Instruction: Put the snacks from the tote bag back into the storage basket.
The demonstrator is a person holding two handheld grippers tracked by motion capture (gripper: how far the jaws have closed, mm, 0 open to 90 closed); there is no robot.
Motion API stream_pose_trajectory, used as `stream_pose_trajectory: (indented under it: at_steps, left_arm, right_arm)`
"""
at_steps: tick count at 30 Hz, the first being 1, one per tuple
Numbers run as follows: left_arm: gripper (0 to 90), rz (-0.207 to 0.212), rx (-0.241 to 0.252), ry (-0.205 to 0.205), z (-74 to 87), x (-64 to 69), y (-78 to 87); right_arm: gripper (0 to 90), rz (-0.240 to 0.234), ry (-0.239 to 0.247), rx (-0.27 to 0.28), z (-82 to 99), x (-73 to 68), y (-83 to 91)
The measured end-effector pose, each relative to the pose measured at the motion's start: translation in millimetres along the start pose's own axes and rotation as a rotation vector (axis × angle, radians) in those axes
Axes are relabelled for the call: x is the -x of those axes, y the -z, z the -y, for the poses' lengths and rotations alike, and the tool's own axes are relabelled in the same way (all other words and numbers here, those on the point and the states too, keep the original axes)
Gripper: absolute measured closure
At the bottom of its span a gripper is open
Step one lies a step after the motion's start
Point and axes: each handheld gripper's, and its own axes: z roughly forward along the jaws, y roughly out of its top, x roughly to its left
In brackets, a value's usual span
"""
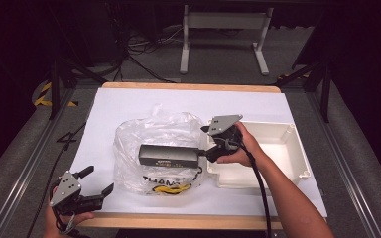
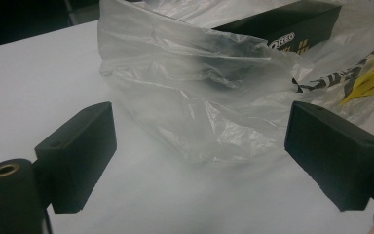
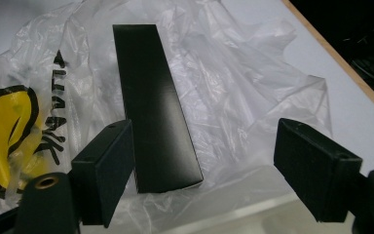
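A: Where is the box (image 1: 169, 155) found?

B: It is laid flat on the crumpled clear bag (image 1: 151, 141), near the middle of the table (image 1: 129, 99), long side toward the front edge. "OREO" can be read on its side in the left gripper view.

A: Is it gripped?

B: No. The right gripper (image 1: 209, 144) is held at the box's right end with its jaws spread; in its own view the end of the box (image 3: 156, 105) lies between them, beside one pad, with nothing pressed. It is judged that this end is being lined up for a pinch, the white bin (image 1: 278, 148) just to the right being the likely destination.

A: And the left gripper (image 1: 99, 181)?

B: It is kept at the front left corner, jaws spread, nothing between them, probably waiting to steady the bag.

A: What is hard to make out?

B: The bag's black and yellow print is creased and cannot be read whole; whether anything else is inside cannot be told.
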Motion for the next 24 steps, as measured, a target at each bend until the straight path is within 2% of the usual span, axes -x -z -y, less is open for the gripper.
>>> stream_pose_trajectory:
  at_steps: [9, 10, 11, 15, 19, 21, 23, 24]
  left_arm:
    - [12.4, 0.009, 0.002, 0.001, 0.8, 0.1, 0.8]
    - [12.4, 0.010, 0.004, 0.002, 0.9, 0.4, 0.9]
    - [12.4, 0.008, 0.002, 0.001, 0.9, 0.8, 1.1]
    - [12.4, 0.009, 0.000, 0.002, 1.1, 0.9, 1.3]
    - [12.5, 0.009, -0.004, 0.000, 1.3, 1.5, 1.9]
    - [12.5, 0.011, -0.007, -0.001, 1.5, 1.6, 2.0]
    - [12.7, 0.013, -0.010, -0.003, 1.8, 1.9, 2.4]
    - [12.7, 0.013, -0.010, -0.003, 1.8, 1.9, 2.4]
  right_arm:
    - [26.3, -0.069, 0.027, -0.060, -10.7, -2.8, -23.7]
    - [26.7, -0.079, 0.039, -0.073, -11.2, -3.8, -26.6]
    - [26.7, -0.090, 0.052, -0.112, -12.4, -6.1, -33.4]
    - [26.9, -0.105, 0.062, -0.133, -13.7, -7.4, -39.7]
    - [28.9, -0.126, 0.062, -0.193, -17.0, -9.1, -50.4]
    - [29.2, -0.145, 0.069, -0.210, -18.4, -11.0, -54.4]
    - [29.1, -0.155, 0.086, -0.251, -20.0, -13.0, -59.4]
    - [29.1, -0.155, 0.086, -0.251, -20.0, -13.0, -59.4]
